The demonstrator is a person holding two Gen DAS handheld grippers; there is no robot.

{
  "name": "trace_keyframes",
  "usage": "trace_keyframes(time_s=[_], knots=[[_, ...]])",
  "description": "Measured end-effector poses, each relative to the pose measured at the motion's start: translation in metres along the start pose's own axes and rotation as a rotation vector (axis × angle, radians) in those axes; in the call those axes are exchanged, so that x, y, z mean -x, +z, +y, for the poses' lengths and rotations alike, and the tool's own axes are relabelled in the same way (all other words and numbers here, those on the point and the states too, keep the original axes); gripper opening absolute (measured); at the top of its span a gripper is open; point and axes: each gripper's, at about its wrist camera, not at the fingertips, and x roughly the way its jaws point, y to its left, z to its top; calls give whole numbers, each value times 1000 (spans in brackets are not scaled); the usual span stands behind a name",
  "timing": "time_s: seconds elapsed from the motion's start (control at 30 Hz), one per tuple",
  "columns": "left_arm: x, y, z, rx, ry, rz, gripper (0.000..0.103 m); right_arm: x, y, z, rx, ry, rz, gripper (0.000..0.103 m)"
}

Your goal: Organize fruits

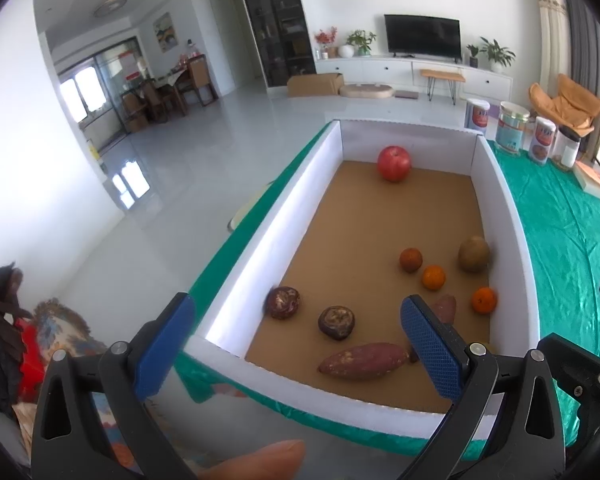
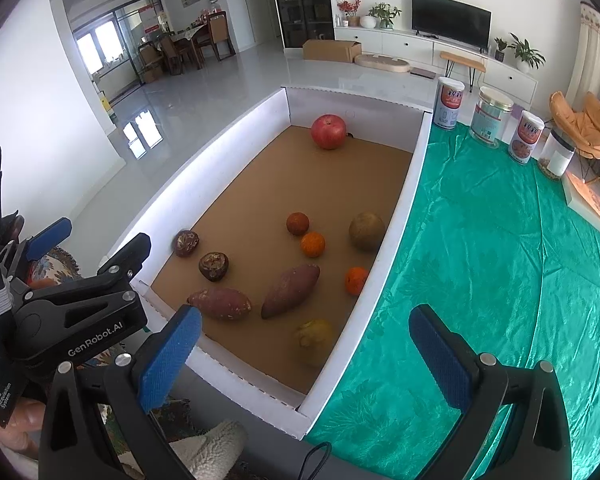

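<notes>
White-walled box (image 2: 400, 196) with brown floor sits on green cloth (image 2: 500, 260), holding 1 apple (image 2: 328, 131) at far end, 3 oranges (image 2: 313, 244), 2 sweet potatoes (image 2: 290, 290). Left gripper (image 1: 296, 344) and right gripper (image 2: 304, 356) both gape wide over near edge, gripping nothing.

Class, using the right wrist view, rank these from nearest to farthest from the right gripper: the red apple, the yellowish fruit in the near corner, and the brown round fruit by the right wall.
From the right gripper:
1. Yellowish fruit, near corner of the box.
2. Brown round fruit, midway along the right wall.
3. Red apple, far end.
</notes>
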Motion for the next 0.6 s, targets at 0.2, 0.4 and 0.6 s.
trace_keyframes(time_s=[0.2, 0.4, 0.6], knots=[[-6, 1, -3, -5, -20, 15, 102, -5, 2, 1, 4, 7, 11, 103], [-7, 3, -4, -7, -19, 17, 102, -10, 5, 0, 3, 3, 22, 103], [-18, 5, -5, -6, -23, 37, 102, -15, 8, -2, 0, -8, 32, 103]])
